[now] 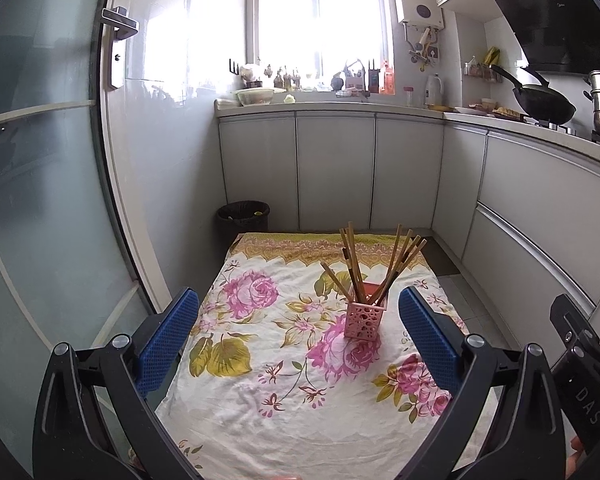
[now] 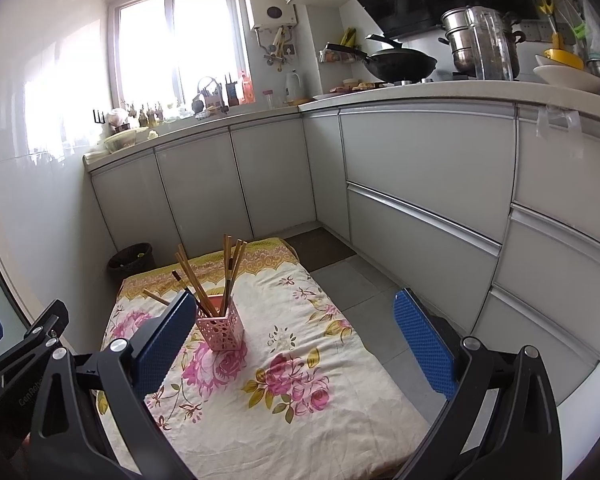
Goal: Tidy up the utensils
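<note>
Pink holder [image 1: 365,317] stands on the flowery cloth [image 1: 260,392] w/ all chopsticks [image 1: 380,264] inside, both the left gripper [image 1: 298,340] & right gripper [image 2: 294,344] near it, wide open & empty, so I think just back away slowly, no bumping.

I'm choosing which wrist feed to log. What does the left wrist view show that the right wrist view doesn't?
Only the left wrist view shows the door handle on the frosted glass door. Only the right wrist view shows the white bowls and clear jug on the counter. Both show the pink holder with chopsticks on the floral cloth, the bin, the wok, and open grippers.
</note>
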